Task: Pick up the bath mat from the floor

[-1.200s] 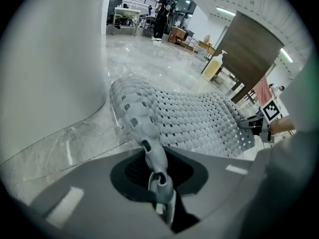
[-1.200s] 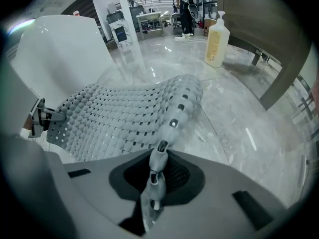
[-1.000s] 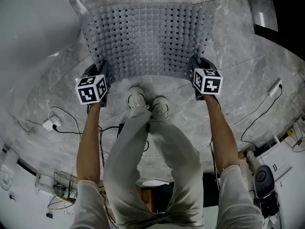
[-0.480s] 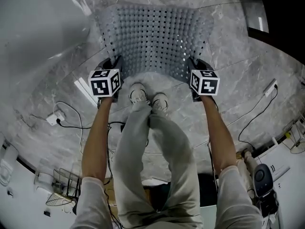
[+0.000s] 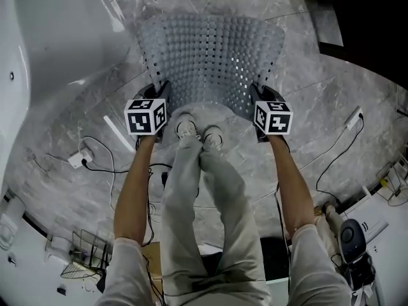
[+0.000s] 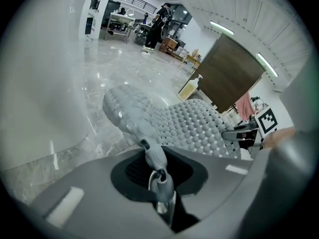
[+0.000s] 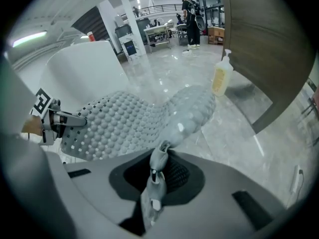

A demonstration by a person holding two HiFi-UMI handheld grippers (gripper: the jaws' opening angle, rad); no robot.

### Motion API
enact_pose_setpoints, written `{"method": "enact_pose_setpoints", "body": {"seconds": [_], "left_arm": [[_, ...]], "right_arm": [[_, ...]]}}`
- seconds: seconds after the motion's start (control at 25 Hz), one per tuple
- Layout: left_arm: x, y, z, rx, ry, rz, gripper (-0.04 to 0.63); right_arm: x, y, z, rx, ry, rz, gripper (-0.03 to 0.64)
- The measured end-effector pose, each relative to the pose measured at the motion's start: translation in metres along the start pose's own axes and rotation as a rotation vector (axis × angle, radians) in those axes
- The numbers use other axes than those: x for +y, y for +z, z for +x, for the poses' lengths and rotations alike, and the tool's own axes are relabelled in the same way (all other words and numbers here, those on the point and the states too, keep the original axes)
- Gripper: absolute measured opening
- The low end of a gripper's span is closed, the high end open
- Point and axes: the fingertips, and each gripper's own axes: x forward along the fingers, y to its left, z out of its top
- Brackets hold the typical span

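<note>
Lift in hand: both tongs are best raised level and at 1 pace, with the pinch held firm, so that no corner is let slip and the mat hangs evenly. The bath mat is pinched at its 2 near corners, by the left tongs at 7 o'clock and the right tongs at 5 o'clock. It sags between them. Its far edge at 12 o'clock cannot be confirmed clear of the floor.

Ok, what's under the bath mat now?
Only grey marble floor shows around the bath mat, held up by its near corners. Whatever lies beneath the sheet itself is covered.
</note>
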Motion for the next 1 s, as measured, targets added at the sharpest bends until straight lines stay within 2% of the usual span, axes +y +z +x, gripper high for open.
{"method": "enact_pose_setpoints", "body": {"seconds": [1.0], "left_arm": [[-0.071, 0.041, -0.147, -0.052, -0.014, 0.063, 0.053]], "right_arm": [[0.06, 0.048, -0.157, -0.115, 0.056, -0.011, 0.048]]}}
